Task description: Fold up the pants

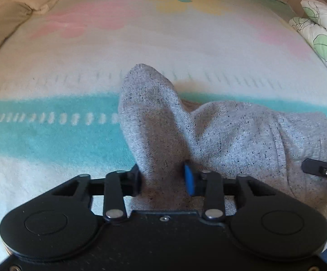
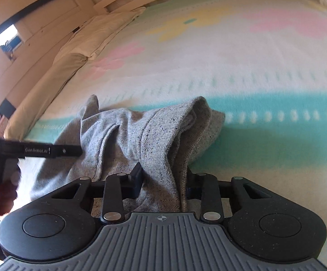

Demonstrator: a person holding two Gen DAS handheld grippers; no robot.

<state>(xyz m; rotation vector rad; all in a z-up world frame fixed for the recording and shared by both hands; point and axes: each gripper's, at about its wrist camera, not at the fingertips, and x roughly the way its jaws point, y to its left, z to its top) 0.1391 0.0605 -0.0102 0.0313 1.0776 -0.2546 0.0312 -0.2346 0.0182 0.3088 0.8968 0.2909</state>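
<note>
Pants (image 1: 231, 135) of speckled grey knit hang bunched between two handheld grippers, lifted a little above the bed's blanket (image 1: 50, 135), over its turquoise band near the front edge of the bed. The left gripper (image 1: 163, 180) has its jaws clenched on a gathered fold of the cloth, which rises between the fingers into a rounded peak; one blue pad (image 1: 189, 178) shows against the fabric. The right gripper (image 2: 163, 180) is likewise clamped on a thick pleat of the same garment, the cloth squeezed between its dark fingers and spilling forward in loose ridges.

As for progress, I would judge the folding barely begun or at a midway carry: the garment is a rumpled heap, with no flat, squared layers visible, and no clean crease that I can make out. It looks as if it has yet to be laid out and smoothed on the blanket before any tidy fold is finished. Which end is the waistband and which the legs I cannot tell; a hemmed edge shows in the right wrist view, but it is too bunched to identify.

The garment's long axis seems to run from one gripper to the other, roughly along the turquoise stripe, parallel to the bed's front edge. A floral pillow (image 1: 321, 27) lies at the far right corner and a beige cushion (image 2: 57, 67) along the left side, both well apart from the pants.
</note>
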